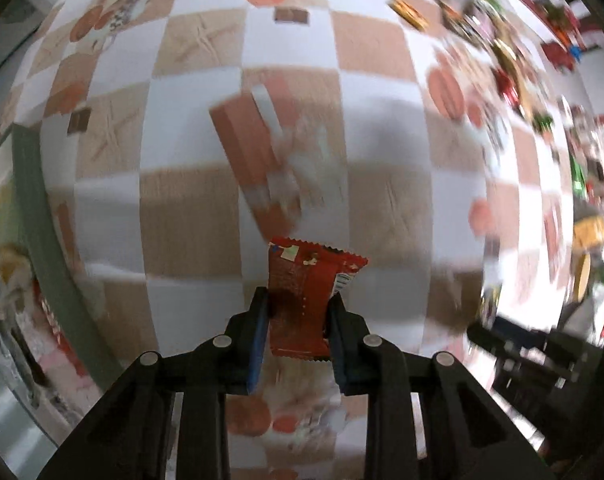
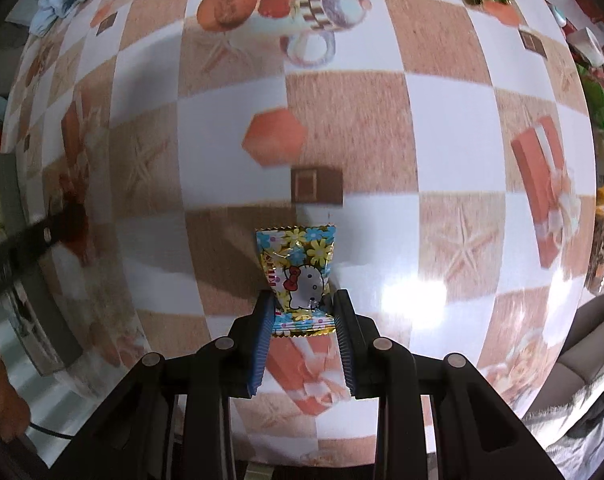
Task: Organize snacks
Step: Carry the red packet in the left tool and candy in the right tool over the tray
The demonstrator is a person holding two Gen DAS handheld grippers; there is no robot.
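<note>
Left gripper (image 1: 298, 316) clamped on a red snack packet (image 1: 305, 300), held above the checkered surface (image 1: 381, 160). Right gripper (image 2: 302, 312) pinching a flowered cartoon-cat candy packet (image 2: 298, 276) over the same surface; loose snack pile (image 1: 501, 60) along its far edge.

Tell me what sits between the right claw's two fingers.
A flower-printed candy packet with a cartoon cat, pinched by the right claw, in the right wrist view.

You held your left claw (image 1: 298, 312) pointing straight down, its blue-padded jaws pinched tight on a red snack packet (image 1: 307, 292). Your right claw (image 2: 302, 312) also pointed steeply downward, its jaws clamped close on the lower end of a flowered candy packet (image 2: 298, 276).
</note>
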